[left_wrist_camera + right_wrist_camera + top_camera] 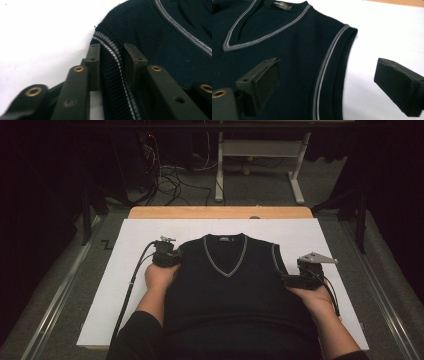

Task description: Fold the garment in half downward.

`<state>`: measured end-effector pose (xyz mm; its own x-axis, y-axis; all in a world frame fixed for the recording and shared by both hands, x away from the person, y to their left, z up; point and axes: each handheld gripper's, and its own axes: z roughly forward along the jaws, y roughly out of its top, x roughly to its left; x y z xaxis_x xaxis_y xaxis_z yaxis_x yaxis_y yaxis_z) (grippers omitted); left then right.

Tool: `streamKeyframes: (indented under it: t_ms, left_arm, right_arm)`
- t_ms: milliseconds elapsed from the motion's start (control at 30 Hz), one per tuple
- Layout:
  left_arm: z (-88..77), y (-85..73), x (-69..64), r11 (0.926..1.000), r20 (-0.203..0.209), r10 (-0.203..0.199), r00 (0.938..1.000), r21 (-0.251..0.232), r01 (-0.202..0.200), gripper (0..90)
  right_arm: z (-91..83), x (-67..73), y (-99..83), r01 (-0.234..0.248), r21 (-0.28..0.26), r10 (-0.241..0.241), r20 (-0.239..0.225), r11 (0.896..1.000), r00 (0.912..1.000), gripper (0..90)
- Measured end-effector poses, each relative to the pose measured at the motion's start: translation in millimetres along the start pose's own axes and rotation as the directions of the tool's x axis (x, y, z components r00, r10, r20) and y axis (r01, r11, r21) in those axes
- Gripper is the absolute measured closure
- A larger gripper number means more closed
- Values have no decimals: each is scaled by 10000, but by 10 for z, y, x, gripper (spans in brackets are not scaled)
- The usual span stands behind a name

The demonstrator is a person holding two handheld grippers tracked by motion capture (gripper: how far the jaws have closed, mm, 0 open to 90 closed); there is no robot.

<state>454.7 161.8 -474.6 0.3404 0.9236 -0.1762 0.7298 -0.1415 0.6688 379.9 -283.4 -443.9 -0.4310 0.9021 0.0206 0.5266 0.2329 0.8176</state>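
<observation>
A dark navy sleeveless V-neck vest [225, 295] with grey trim lies flat, front up, on a white board [120, 290]. My left gripper [175, 257] is at the vest's left armhole near the shoulder. In the left gripper view the ribbed, grey-striped armhole edge [112, 70] stands bunched between the two pads [94, 62], which press on it. My right gripper [290, 280] is at the right armhole. In the right gripper view its jaws stand wide apart [327, 82], one over the vest's body [287, 50] and the other over the bare board [372, 37], with the trimmed edge between them untouched.
The white board rests on a wooden table [220, 212] whose far edge shows beyond it. Behind stand a metal frame [260, 165] and loose cables [170, 180] on the grey floor. A cable [127, 295] trails from the left gripper across the board. Bare white board lies on both sides of the vest.
</observation>
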Motion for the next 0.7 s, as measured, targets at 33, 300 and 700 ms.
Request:
streamKeyframes:
  t_ms: [33,300,700]
  left_arm:
    - [-3,-7,-3,10000,11,-13,10000,-25,13,665]
    - [-23,-35,-12,9999,169,-93,9998,-117,95,699]
    - [-132,-78,-24,9982,476,14,9989,-595,15,712]
  right_arm:
    - [43,0,35,-62,85,62,5,9999,10000,93]
    - [475,-69,317,-639,877,594,538,9941,9968,209]
    - [975,-87,442,-845,2038,582,1321,9754,9895,383]
